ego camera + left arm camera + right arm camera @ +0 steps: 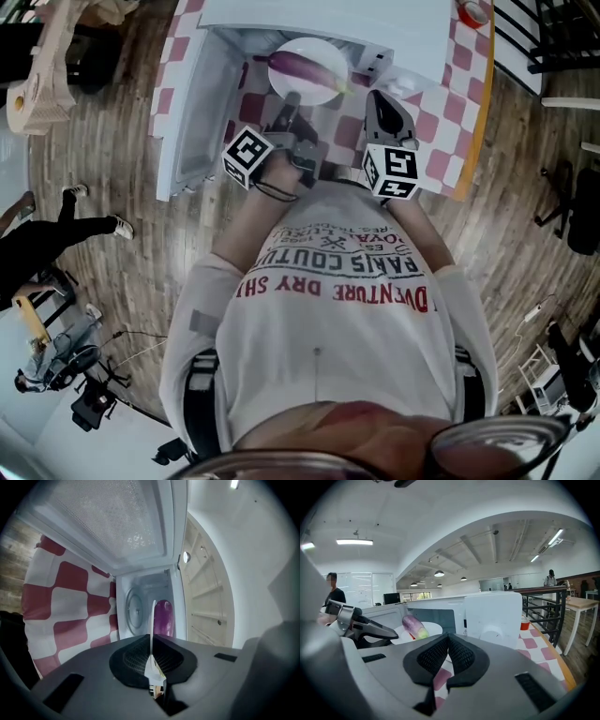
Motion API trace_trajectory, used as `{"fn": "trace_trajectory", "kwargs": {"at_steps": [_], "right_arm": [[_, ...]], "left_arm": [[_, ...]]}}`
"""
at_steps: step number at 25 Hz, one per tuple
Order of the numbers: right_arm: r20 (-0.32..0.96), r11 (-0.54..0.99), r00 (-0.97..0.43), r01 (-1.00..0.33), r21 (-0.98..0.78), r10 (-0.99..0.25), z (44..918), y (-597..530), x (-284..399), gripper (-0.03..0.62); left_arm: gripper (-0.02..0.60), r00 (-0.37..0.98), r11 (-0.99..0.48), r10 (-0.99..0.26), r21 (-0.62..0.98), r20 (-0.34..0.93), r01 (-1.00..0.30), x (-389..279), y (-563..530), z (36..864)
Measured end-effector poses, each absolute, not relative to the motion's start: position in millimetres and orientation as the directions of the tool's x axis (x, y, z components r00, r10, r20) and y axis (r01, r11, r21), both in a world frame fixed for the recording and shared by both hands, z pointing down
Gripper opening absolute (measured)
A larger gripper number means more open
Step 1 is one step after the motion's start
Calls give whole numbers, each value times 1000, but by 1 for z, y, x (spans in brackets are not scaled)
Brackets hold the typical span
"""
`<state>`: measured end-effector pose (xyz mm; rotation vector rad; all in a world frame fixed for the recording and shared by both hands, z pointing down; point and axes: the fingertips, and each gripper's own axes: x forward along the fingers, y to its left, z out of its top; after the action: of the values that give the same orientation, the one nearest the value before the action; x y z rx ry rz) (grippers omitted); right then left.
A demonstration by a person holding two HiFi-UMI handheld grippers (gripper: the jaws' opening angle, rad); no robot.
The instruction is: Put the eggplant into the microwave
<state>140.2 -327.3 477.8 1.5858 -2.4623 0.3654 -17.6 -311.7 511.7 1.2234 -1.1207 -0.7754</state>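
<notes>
A purple eggplant (305, 66) (414, 626) lies on a white plate (323, 91) (432, 630) held in front of the open white microwave (375, 23) (492, 613). My left gripper (291, 101) (151, 644) is shut on the plate's near rim. In the left gripper view the plate (153, 616) shows edge-on, with the eggplant (163, 618) beside it and the microwave's cavity and turntable (134, 611) behind. My right gripper (380, 98) (448, 651) is shut on nothing, to the right of the plate and close to the microwave's front. The right gripper view shows the left gripper (365, 627) at the left.
The microwave door (187, 103) (103, 517) hangs open to the left. The table wears a red-and-white checkered cloth (441, 122). A red cup (473, 11) (525, 624) stands at the far right. People stand in the background of the room.
</notes>
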Motion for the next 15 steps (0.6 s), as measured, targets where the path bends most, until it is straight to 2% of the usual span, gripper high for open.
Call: {"fn": "trace_trajectory", "kwargs": {"at_steps": [15], "right_arm": [[366, 344, -359, -933, -107, -859, 515, -362, 115, 26]], "left_arm": [[35, 290, 231, -921, 964, 259, -129, -48, -368, 576]]}}
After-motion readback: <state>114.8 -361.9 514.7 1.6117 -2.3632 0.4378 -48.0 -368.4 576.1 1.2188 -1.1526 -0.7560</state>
